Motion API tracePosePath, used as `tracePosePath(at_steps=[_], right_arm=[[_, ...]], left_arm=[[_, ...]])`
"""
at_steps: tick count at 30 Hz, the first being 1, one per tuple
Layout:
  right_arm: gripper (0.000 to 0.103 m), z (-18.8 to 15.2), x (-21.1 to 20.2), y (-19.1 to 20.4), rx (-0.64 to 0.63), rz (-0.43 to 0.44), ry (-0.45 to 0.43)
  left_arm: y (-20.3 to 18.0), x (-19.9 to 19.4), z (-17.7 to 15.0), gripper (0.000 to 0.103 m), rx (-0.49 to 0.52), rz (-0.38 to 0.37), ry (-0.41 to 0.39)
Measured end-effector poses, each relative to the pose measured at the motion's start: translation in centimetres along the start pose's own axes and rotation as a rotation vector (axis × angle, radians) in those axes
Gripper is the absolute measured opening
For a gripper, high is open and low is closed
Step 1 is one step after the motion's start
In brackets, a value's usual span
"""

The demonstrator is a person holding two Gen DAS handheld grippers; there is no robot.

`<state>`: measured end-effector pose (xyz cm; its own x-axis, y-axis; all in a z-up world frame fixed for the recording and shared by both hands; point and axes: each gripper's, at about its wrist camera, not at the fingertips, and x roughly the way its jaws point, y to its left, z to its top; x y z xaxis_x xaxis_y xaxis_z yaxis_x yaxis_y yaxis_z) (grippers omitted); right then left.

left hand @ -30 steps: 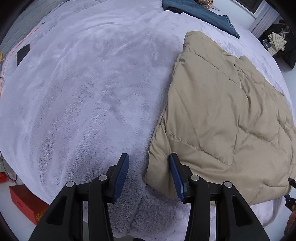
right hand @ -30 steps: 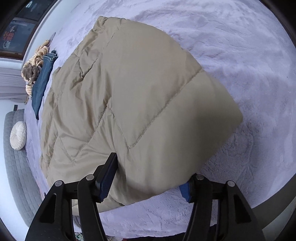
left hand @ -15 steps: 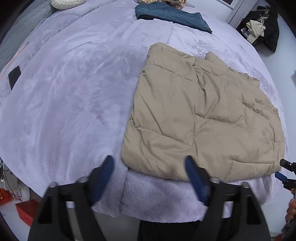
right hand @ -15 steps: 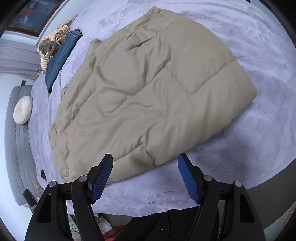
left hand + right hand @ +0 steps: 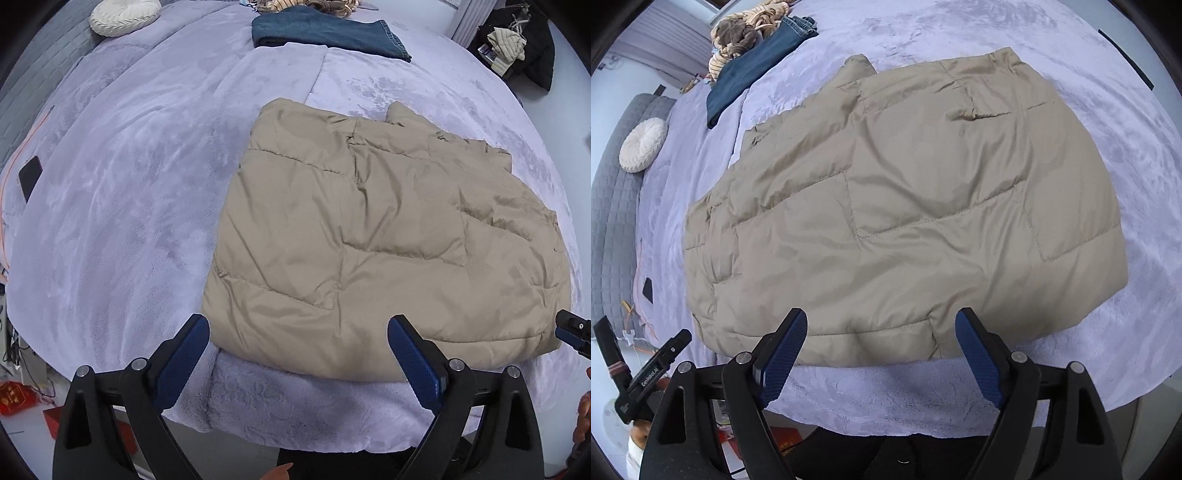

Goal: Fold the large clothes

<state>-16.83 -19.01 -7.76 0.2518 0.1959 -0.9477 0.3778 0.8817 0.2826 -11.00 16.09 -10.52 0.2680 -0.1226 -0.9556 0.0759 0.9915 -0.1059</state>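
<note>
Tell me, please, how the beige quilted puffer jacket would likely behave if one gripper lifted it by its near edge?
The beige quilted puffer jacket would probably flop and unfold, since it lies in soft wrinkled layers. Its puffy panels suggest it is light for its bulk. The smooth shell may slip between the fingers.

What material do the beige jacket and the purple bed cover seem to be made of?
The beige jacket looks like thin woven nylon or polyester over padding: a slight sheen, fine creases and stitched quilt lines between puffy panels. The purple bed cover looks like plush fleece: a matte, fuzzy pile with lighter and darker brushed streaks.
</note>
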Motion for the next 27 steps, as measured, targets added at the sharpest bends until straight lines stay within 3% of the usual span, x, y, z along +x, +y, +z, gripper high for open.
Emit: tracePosePath(at_steps=[11,13,22,25,27], right_arm=[[0.087,1.9,-0.3,0.1,-0.102,0.03,-0.008],[0.102,2.0,0.0,0.5,-0.101,0.025,-0.011],[0.103,1.8,1.7,5.1,-0.079,0.036,-0.031],[0.103,1.8,3.3,6.9,-0.068,0.039,0.058],[0.103,1.9,4.0,7.7,-0.049,0.04,0.062]], left_arm=[[-2.8,-0.1,0.9,0.098,-0.025,0.024,0.004],[-2.6,0.1,0.9,0.098,-0.029,0.011,0.014],[2.0,1.8,3.4,0.098,0.009,-0.035,0.029],[4.2,2.9,4.5,0.098,0.004,-0.113,0.058],[5.7,3.9,5.3,0.098,-0.004,-0.165,0.075]])
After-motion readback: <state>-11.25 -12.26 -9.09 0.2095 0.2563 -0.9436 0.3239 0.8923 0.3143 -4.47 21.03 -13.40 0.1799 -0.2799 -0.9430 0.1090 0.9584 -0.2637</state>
